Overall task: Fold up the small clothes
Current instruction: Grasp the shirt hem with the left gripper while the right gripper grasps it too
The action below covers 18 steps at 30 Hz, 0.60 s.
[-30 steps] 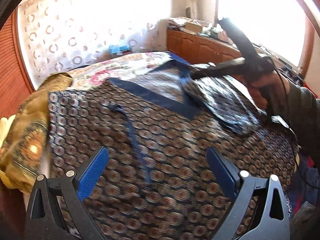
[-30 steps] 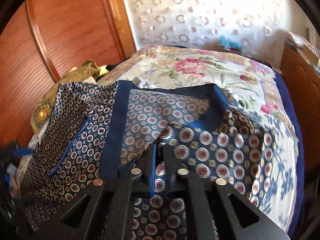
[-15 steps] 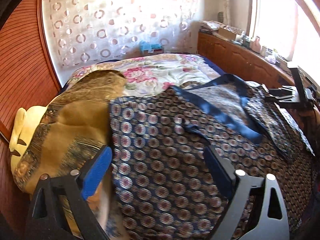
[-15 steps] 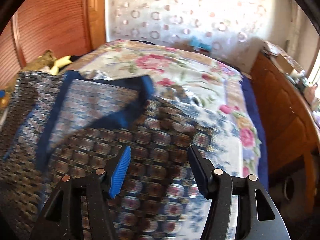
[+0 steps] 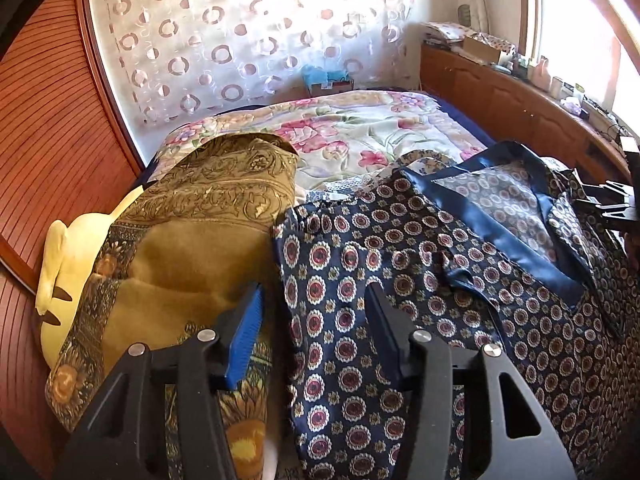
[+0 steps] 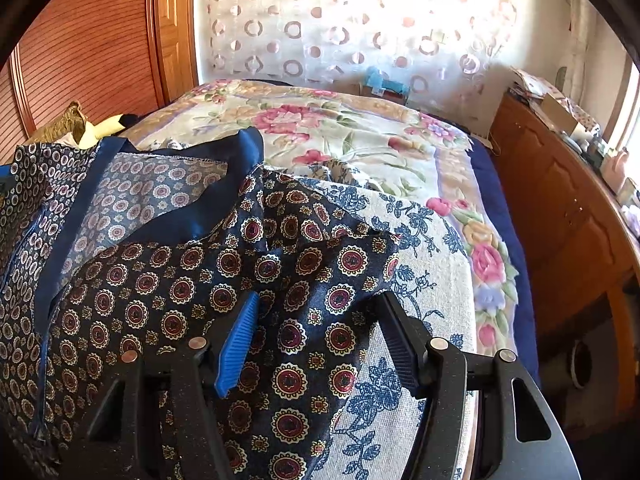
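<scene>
A navy garment with a red-and-cream medallion print (image 5: 460, 280) and a plain blue satin neck band (image 5: 496, 224) lies spread on the bed. My left gripper (image 5: 316, 312) is open, its fingers astride the garment's left edge. My right gripper (image 6: 316, 316) is open above the garment's folded-over right part (image 6: 224, 280), near its right edge. The right gripper also shows at the far right of the left wrist view (image 5: 612, 200).
An olive-gold paisley cloth (image 5: 192, 240) is heaped left of the garment over a yellow plush toy (image 5: 68, 264). The floral bedspread (image 6: 360, 140) lies beyond. A blue-flowered cloth (image 6: 408, 248) lies under the garment. A wooden cabinet (image 6: 560, 208) stands right, a wooden wardrobe (image 5: 44, 120) left.
My right gripper let go of the garment's right part and opened. My left gripper moved left to the garment's left edge, and its jaws have narrowed somewhat.
</scene>
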### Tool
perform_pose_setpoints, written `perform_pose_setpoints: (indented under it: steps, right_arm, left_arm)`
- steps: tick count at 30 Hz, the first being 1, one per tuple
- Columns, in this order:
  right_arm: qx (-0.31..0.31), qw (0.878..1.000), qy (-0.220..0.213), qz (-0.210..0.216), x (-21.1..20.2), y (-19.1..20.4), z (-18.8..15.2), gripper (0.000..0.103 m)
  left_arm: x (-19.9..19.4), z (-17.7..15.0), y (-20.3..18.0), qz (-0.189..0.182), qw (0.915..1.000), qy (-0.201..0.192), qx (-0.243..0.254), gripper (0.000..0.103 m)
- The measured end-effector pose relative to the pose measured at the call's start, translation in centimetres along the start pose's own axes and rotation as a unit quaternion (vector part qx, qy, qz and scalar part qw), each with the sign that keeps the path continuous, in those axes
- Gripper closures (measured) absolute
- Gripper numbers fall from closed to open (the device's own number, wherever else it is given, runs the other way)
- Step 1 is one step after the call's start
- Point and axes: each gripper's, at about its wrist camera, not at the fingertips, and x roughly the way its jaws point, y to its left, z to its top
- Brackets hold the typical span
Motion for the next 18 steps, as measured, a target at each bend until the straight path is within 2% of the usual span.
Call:
perform_pose_setpoints:
  steps: [3, 4, 5, 6, 12, 18]
  right_arm:
    - [0.017, 1.000, 0.005, 0.015, -0.1, -1.0, -0.1, 0.034]
    - [0.024, 1.000, 0.006, 0.020, 0.0, -1.3, -0.1, 0.033]
    - [0.029, 0.999, 0.007, 0.021, 0.2, -1.7, -0.2, 0.030]
    - [0.030, 0.999, 0.008, 0.020, 0.2, -1.7, -0.2, 0.029]
    - [0.031, 0.999, 0.009, 0.014, 0.2, -1.5, 0.1, 0.026]
    - [0.030, 0.999, 0.010, 0.012, 0.3, -1.3, 0.1, 0.026]
  left_arm:
    - [0.4, 0.3, -0.3, 0.002, 1.0000, 0.003, 0.008, 0.050]
    - [0.4, 0.4, -0.3, 0.002, 1.0000, 0.002, 0.009, 0.053]
    - [0.5, 0.5, -0.3, 0.002, 1.0000, 0.001, 0.009, 0.063]
    - [0.5, 0.7, -0.3, 0.001, 1.0000, 0.000, 0.008, 0.066]
    - [0.9, 1.5, 0.0, 0.001, 1.0000, -0.002, 0.005, 0.071]
    - [1.1, 1.4, 0.3, -0.009, 0.9999, -0.007, 0.001, 0.090]
